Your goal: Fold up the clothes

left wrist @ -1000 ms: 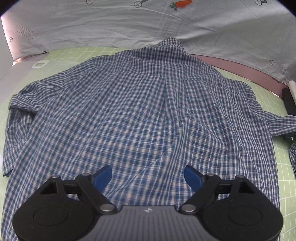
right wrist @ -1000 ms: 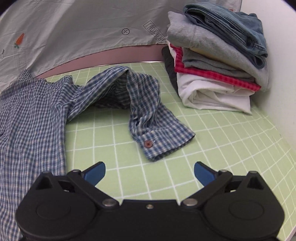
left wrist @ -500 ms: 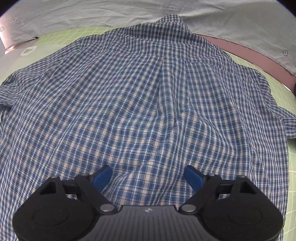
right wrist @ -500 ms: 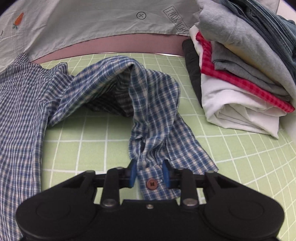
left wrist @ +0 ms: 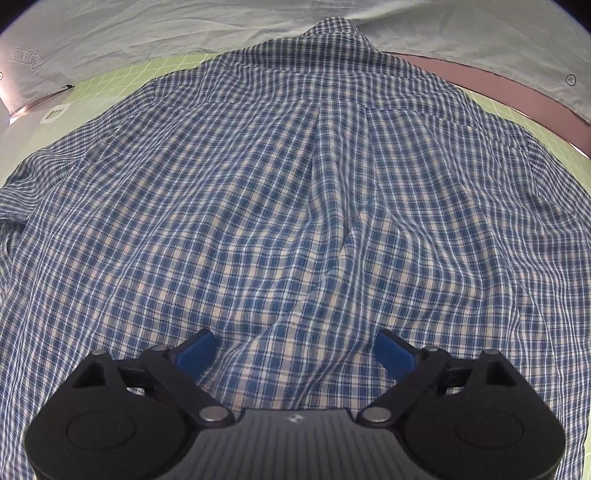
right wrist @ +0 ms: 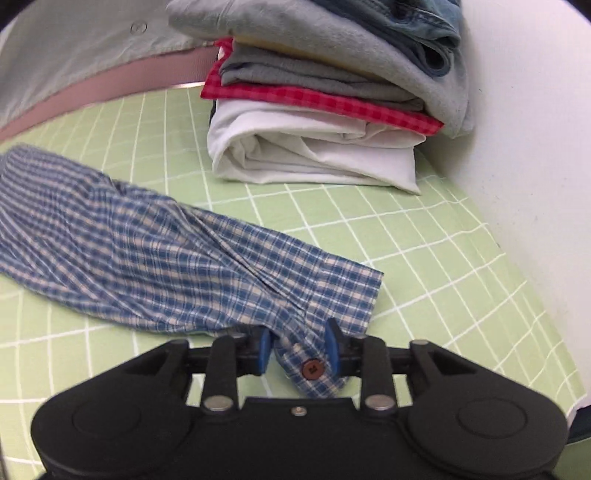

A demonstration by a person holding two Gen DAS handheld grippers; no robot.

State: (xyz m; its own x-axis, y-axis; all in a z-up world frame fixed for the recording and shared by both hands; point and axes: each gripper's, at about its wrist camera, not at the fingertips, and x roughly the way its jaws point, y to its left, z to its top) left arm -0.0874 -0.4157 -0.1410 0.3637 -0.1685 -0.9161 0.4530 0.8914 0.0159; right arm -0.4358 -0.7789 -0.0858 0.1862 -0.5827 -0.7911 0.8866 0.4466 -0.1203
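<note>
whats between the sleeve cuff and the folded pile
Only bare green grid mat separates the cuff from the pile, seen in the right wrist view.

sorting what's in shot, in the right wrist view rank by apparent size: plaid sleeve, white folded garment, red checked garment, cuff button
1. plaid sleeve, though nearness to the camera inflates it
2. white folded garment
3. red checked garment, only its edge shows
4. cuff button, held in the right claw

Green gridded surface against pale backdrop

The surface (right wrist: 424, 236), light green with white lines, fills the lower frame; a grey printed sheet (left wrist: 147, 33) hangs across the top, a white wall (right wrist: 535, 129) at right.
</note>
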